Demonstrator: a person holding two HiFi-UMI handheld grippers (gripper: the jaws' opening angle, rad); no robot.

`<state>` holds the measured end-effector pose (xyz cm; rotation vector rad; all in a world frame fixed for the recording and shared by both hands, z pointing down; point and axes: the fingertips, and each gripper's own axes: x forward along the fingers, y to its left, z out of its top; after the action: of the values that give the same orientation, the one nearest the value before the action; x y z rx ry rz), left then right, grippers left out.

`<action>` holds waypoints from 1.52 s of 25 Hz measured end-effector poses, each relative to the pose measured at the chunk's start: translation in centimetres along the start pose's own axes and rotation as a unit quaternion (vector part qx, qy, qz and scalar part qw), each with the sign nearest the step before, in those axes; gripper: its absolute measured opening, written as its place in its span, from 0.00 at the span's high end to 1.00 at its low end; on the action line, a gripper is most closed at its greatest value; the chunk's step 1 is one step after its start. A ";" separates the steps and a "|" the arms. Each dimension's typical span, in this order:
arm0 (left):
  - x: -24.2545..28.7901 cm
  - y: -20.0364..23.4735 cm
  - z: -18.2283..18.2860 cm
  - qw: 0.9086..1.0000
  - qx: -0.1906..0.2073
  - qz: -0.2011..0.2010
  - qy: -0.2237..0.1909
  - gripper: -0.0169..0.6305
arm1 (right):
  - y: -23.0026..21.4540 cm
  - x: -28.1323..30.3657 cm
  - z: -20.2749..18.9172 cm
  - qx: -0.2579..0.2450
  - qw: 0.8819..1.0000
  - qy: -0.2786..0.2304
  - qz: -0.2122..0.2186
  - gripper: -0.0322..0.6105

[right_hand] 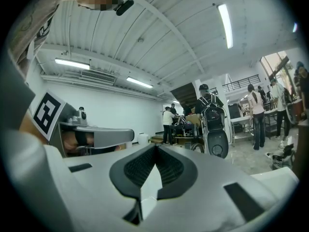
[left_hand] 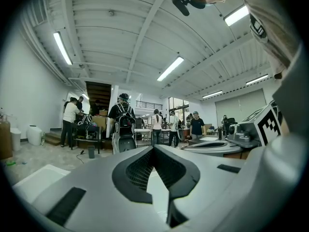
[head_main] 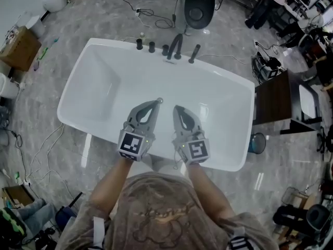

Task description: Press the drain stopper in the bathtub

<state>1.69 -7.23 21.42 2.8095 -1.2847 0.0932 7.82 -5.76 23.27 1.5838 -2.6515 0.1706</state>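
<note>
The white bathtub (head_main: 104,77) lies below me in the head view. The small round metal drain stopper (head_main: 159,100) shows on the tub floor, just past the tip of my left gripper (head_main: 157,103). My right gripper (head_main: 176,109) is held beside the left one, both over the tub's near side and pointing toward the far rim. Each pair of jaws meets at the tip with nothing between. The left gripper view shows my left gripper (left_hand: 153,148) against the room, not the tub. The right gripper view shows the same for my right gripper (right_hand: 155,147).
Black faucet fittings (head_main: 174,48) stand on the tub's far rim. A dark side table (head_main: 276,100) sits at the tub's right end, with a blue bin (head_main: 256,142) near it. Cables (head_main: 36,155) trail on the floor at left. A cardboard box (head_main: 21,48) stands far left.
</note>
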 end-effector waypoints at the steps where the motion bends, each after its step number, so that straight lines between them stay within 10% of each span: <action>1: 0.3 0.3 -0.1 1.000 0.002 -0.003 0.000 0.97 | -0.1 0.5 -0.1 -0.001 1.000 0.000 -0.001 0.95; 38: 7.4 10.4 -17.3 0.996 0.002 -0.084 -0.020 0.97 | -2.4 13.5 -17.8 -0.021 1.000 -0.014 -0.014 0.95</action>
<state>-1.94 -18.39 39.40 2.9231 -1.0496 0.0311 3.27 -16.56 42.41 1.6205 -2.6332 0.0920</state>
